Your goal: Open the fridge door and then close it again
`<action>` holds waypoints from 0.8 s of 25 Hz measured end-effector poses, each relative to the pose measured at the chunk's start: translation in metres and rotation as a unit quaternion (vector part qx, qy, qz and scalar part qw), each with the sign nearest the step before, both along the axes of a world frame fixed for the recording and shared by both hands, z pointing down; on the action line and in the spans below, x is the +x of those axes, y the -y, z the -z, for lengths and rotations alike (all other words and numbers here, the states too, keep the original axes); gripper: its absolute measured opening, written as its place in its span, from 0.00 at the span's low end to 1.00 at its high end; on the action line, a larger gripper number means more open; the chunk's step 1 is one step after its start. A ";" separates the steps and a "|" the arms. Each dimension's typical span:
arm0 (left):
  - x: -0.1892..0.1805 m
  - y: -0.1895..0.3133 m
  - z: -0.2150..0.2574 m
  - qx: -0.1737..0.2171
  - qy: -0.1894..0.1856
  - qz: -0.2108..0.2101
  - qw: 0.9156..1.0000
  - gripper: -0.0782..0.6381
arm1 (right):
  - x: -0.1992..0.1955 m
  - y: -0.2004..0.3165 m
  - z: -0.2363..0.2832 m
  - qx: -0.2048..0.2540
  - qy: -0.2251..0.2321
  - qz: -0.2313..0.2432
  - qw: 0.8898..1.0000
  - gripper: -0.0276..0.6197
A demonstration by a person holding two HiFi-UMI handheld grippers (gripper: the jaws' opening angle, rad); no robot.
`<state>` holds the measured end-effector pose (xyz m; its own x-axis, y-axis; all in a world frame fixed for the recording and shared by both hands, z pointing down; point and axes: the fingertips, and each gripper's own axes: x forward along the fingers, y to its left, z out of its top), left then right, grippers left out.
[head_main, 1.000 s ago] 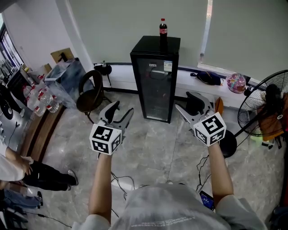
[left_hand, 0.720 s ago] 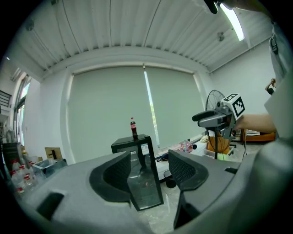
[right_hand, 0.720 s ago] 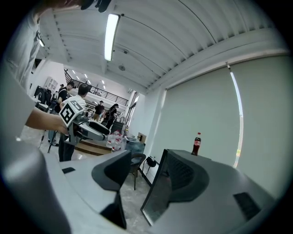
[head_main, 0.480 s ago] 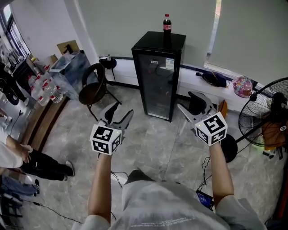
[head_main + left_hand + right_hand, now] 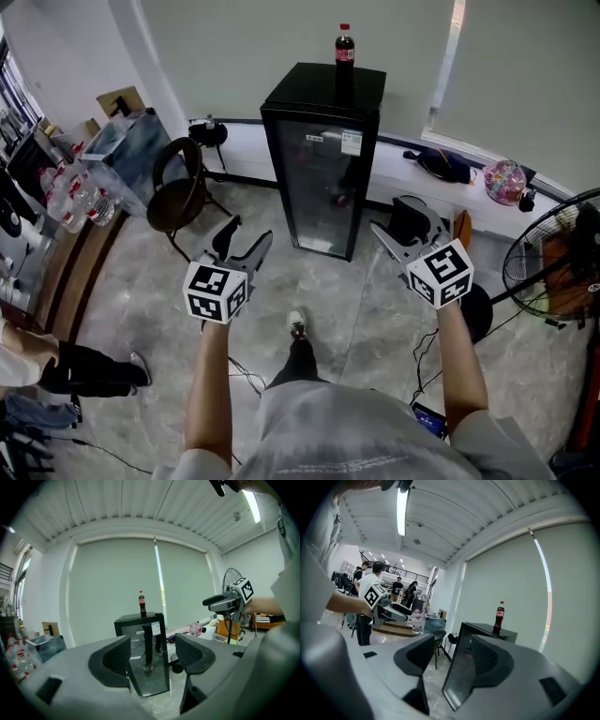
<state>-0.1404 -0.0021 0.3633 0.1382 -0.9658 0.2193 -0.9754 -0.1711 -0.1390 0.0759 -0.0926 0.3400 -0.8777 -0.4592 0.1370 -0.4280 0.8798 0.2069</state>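
Note:
A black mini fridge [image 5: 323,159] with a glass door stands shut against the far wall, a cola bottle [image 5: 344,47] on its top. My left gripper [image 5: 246,232] hangs in the air in front of it, to the left. Its jaws have just been opening and nothing is between them. My right gripper [image 5: 398,217] is held at the fridge's right, open and empty, short of the door. In the left gripper view the fridge [image 5: 145,667] shows between the fingers. In the right gripper view the fridge door [image 5: 457,677] is seen edge-on.
A black chair [image 5: 178,192] and packs of water bottles [image 5: 80,202] stand to the left. A floor fan [image 5: 558,267] is at the right, its round base [image 5: 478,305] near my right arm. Cables [image 5: 248,375] lie on the floor. A person's legs [image 5: 84,366] show at the far left.
The person has stepped forward, a foot now showing on the floor, and the fridge looks nearer. Both grippers came closer to it. The left jaws stand a little wider.

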 end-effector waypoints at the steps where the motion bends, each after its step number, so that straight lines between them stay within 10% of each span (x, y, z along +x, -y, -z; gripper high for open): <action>1: -0.011 0.015 -0.003 -0.001 0.000 -0.002 1.000 0.49 | -0.008 0.014 -0.002 -0.003 -0.002 -0.003 1.000 0.41; 20: -0.192 0.239 -0.063 -0.067 -0.036 -0.066 0.995 0.48 | -0.208 0.224 -0.004 0.014 -0.126 -0.015 0.992 0.41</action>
